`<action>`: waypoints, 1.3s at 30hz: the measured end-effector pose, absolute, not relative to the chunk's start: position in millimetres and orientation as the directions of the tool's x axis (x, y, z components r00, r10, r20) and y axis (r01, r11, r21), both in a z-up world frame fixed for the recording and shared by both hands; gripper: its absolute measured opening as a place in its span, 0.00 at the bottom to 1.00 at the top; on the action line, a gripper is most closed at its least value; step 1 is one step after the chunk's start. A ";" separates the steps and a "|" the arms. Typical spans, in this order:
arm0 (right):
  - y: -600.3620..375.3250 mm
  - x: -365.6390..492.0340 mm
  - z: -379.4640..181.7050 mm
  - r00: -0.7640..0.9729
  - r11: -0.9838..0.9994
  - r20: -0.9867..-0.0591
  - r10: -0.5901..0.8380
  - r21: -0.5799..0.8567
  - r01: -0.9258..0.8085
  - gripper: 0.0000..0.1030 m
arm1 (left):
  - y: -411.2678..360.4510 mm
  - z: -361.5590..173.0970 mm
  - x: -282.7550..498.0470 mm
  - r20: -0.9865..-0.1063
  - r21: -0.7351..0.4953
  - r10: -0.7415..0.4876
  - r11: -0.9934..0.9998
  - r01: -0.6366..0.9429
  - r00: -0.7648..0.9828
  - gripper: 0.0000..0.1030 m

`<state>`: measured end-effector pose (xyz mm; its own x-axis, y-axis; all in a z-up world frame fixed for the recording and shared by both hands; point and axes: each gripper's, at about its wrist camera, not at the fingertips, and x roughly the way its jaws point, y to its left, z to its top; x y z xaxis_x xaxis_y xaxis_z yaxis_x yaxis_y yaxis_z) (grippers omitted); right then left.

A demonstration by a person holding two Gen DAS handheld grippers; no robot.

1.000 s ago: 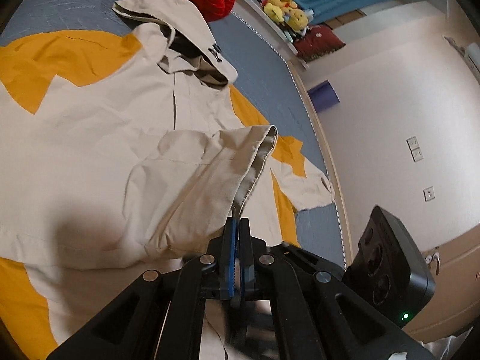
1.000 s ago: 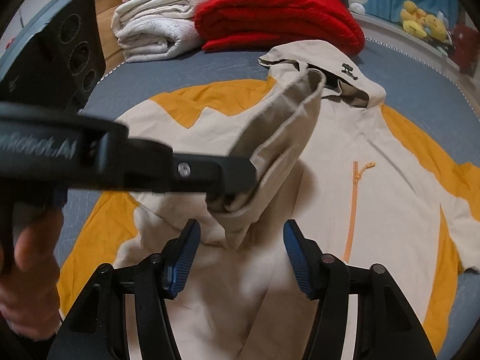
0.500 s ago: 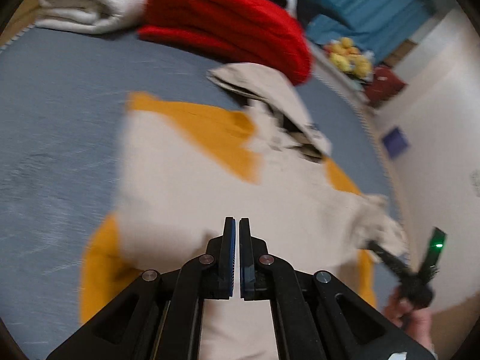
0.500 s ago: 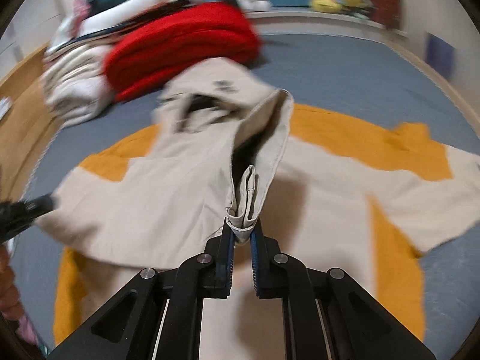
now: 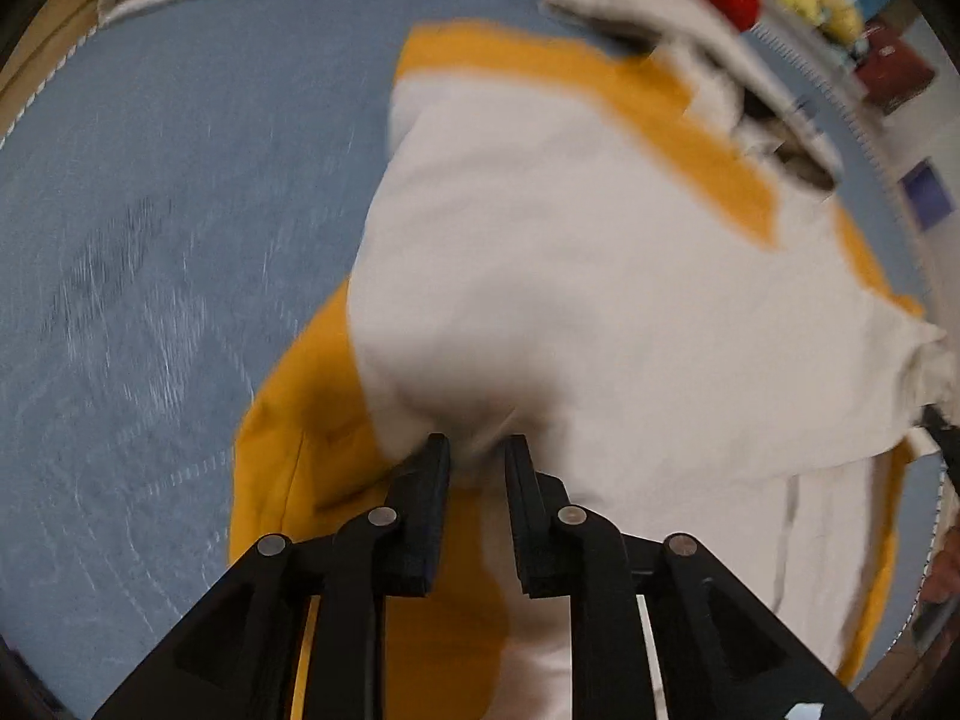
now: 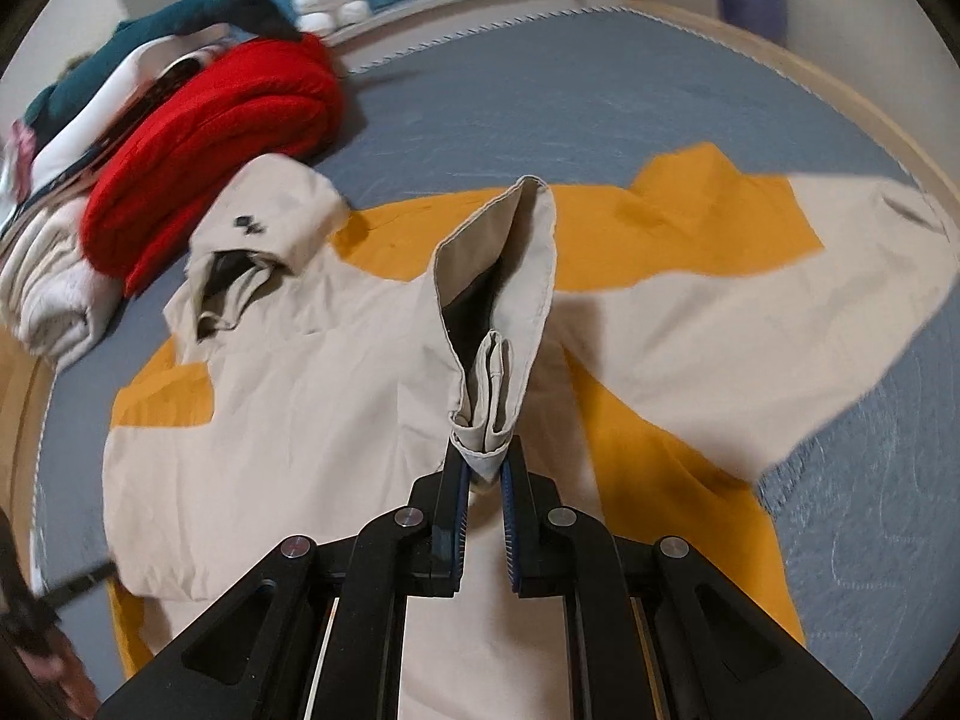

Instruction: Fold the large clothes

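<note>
Sleeve cuff (image 6: 487,420) moved L→R claw (image 6: 486,483), pinched | L claw (image 5: 477,457) opening over jacket (image 5: 570,276), empty

- A cream-and-mustard hooded jacket (image 6: 312,396) lies spread flat on a blue-grey bed surface, its hood (image 6: 264,228) pointing toward the red stack.
- One sleeve (image 6: 750,300) stretches out flat to the right.
- The other sleeve's cuff (image 6: 489,384) is lifted above the body, bunched in folds, its opening gaping upward.
- Mustard panels cross the shoulders and run down the sides.
</note>
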<state>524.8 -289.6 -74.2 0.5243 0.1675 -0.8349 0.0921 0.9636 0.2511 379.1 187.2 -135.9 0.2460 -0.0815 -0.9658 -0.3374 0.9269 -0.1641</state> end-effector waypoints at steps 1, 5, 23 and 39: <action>-293.5 524.7 -75.7 0.516 0.960 -0.842 0.159 0.253 0.117 0.11 | 186.5 -137.0 378.4 -0.967 -0.164 -0.081 0.925 -0.343 0.241 0.16; -315.6 522.6 -76.6 0.531 0.941 -0.839 0.116 0.264 0.213 0.18 | 183.2 -116.0 378.3 -0.948 -0.173 -0.068 0.930 -0.325 0.312 0.17; -349.5 535.9 -127.4 0.430 0.833 -0.857 0.284 0.442 0.332 0.30 | 171.0 -115.0 378.4 -0.941 -0.202 -0.111 0.943 -0.266 0.320 0.22; -476.8 512.5 -54.8 0.603 0.842 -0.797 0.031 0.346 0.414 0.30 | 72.7 -58.7 382.3 -0.861 -0.210 -0.164 0.977 -0.042 0.482 0.22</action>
